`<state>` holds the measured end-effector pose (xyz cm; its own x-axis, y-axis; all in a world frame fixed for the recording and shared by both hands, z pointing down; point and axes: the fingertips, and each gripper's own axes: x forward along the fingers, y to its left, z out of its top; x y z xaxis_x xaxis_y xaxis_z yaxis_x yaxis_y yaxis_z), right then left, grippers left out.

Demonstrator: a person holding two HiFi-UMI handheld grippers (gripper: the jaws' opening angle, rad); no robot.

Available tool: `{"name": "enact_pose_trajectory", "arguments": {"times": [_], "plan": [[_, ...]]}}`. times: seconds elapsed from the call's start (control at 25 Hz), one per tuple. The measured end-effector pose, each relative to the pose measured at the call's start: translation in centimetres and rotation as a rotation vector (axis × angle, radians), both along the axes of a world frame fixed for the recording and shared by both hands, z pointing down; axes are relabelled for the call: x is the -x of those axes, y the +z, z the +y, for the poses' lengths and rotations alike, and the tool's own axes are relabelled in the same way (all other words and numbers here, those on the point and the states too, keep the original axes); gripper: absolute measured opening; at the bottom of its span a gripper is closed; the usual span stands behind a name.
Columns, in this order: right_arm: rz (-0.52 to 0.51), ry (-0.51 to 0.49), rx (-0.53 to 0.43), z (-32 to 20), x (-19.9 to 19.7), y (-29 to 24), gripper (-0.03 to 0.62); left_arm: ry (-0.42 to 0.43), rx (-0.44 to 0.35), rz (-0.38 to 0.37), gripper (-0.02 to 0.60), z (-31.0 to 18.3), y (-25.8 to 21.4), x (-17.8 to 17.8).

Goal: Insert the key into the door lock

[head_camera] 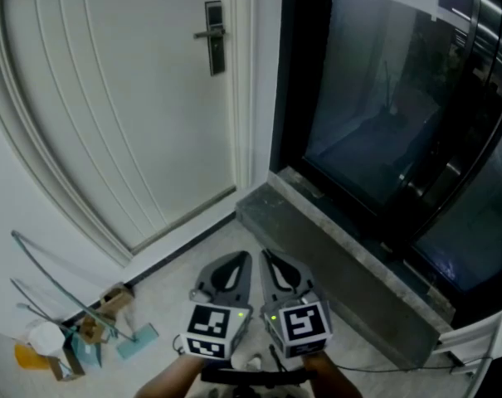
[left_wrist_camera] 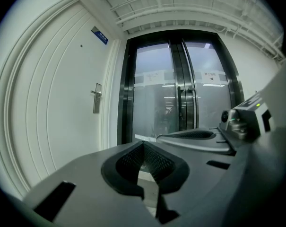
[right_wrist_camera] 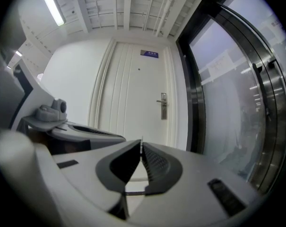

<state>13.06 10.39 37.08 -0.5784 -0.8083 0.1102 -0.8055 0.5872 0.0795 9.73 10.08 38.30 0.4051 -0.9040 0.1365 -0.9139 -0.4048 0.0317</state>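
Note:
The white door carries a dark lever-handle lock at the top middle of the head view. That lock appears far ahead in the left gripper view, and the same lock shows in the right gripper view. Both grippers are held side by side low in the head view, well short of the door. My left gripper is shut with nothing in it, its tips meeting. My right gripper is shut too, and a thin pale sliver, the key seen edge-on, sticks out between its tips.
Dark glass double doors stand right of the white door, behind a grey stone threshold ledge. Wire, cardboard scraps and an orange item lie on the floor at the lower left. A white frame stands at the lower right.

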Motion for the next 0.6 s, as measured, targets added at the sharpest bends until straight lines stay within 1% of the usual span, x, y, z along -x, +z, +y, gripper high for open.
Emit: {"name": "enact_pose_trajectory", "arguments": {"times": [0.12,0.28,0.6], "plan": [[0.013,0.007,-0.002,-1.7,0.7,0.3,0.023,0.003,0.019,0.023,0.009,-1.6,0.2,0.6],[0.031,0.015,-0.003,-4.4,2.3,0.5,0.023,0.014,0.017,0.033,0.009,-4.3,0.6,2.2],[0.068,0.031,-0.008,-10.6,8.2,0.0,0.023,0.029,0.009,0.061,0.009,-10.8,0.0,8.1]]}}
